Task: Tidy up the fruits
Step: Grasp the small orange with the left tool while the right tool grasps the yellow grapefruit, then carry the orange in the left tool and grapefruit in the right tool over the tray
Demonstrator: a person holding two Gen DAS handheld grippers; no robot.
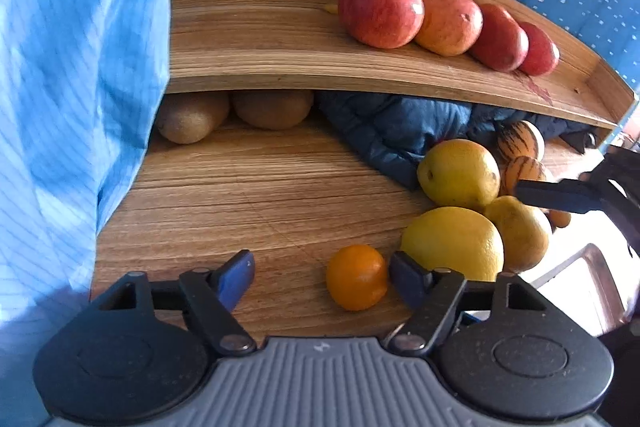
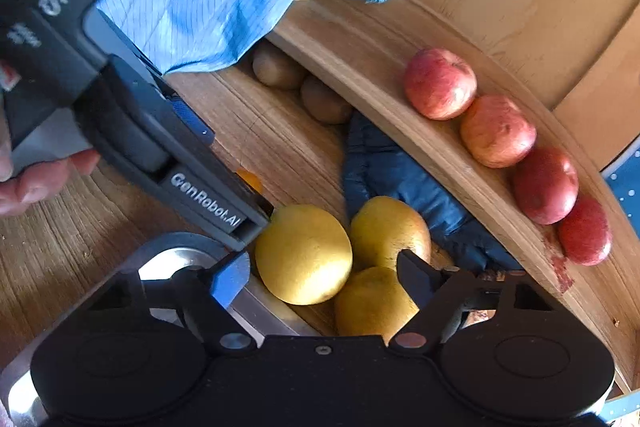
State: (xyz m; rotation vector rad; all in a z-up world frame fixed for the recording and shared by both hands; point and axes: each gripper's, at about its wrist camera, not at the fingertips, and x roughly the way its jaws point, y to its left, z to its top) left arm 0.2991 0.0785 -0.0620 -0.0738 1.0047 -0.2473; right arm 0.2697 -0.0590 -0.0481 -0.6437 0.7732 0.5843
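We have the left gripper (image 1: 322,277) low over the wooden bench (image 1: 248,187), its jaws spread wide and holding nothing, with the small orange (image 1: 356,277) lying just inside its right finger near the lower centre of the left wrist view. The right gripper (image 2: 316,277) likewise stands with jaws apart and empty, reaching over the cluster of three yellow citrus fruits (image 2: 304,253) at the lower centre of its own view, the nearest of them between the fingers but not clamped. On the raised shelf (image 1: 280,39) across the upper right, four red apples (image 1: 380,10) already sit in a touching row, and two kiwis (image 1: 272,109) lie under its edge at centre left, beside a dark blue quilted cloth (image 1: 400,131). We judge the small orange to be light, round and firm under a slightly yielding peel, so it should take a moderate squeeze without bruising, though its waxy skin and round shape make it prone to roll or squirt out (particularly if caught off-centre). We would take it across its widest middle, fingers on opposite sides and level with the bench. The yellow fruits look heavier and wider, close to the full span of the jaws, so they call for a centred hold. A light blue sleeve (image 1: 80,67) fills the left of the left wrist view.
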